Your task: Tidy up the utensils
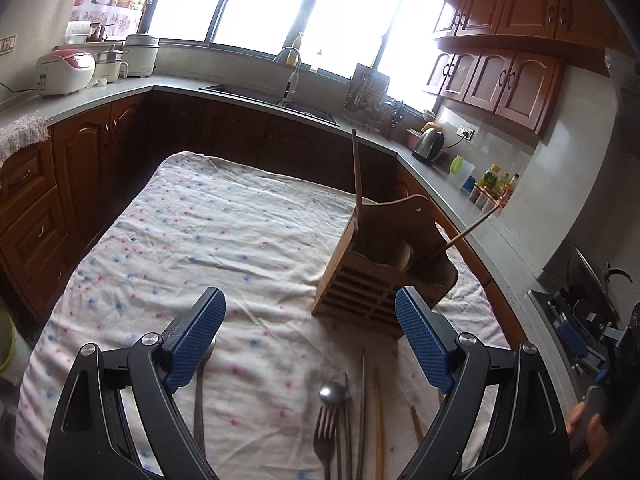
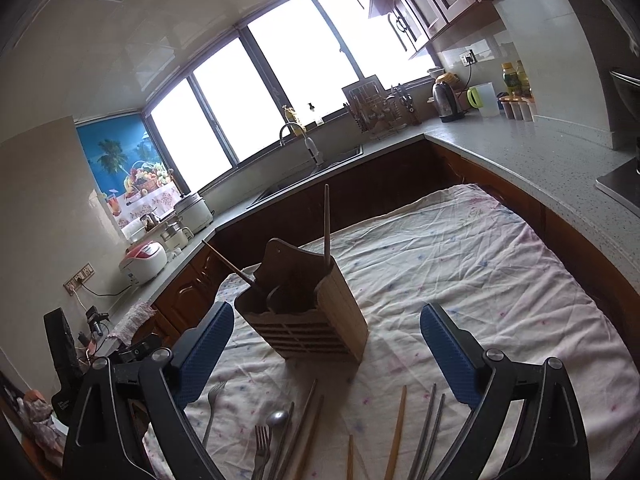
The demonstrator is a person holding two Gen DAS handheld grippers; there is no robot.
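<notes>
Your wooden utensil holder [image 2: 308, 312] stands at twelve o'clock on the cloth-covered surface [image 2: 480, 264], two chopsticks inside. Loose fork [image 1: 325, 432], spoon [image 1: 334, 394], probably more chopsticks, lie at six. Both your left gripper [image 1: 310, 344] and right gripper [image 2: 326, 356] have jaws wide apart, empty.

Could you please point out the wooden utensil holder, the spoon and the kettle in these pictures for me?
Wooden utensil holder [image 2: 316, 336]: right wrist view, on its slatted front wall.
Spoon [image 1: 333, 393]: left wrist view, on its bowl.
Kettle [image 1: 428, 145]: left wrist view, on its shiny body.
</notes>
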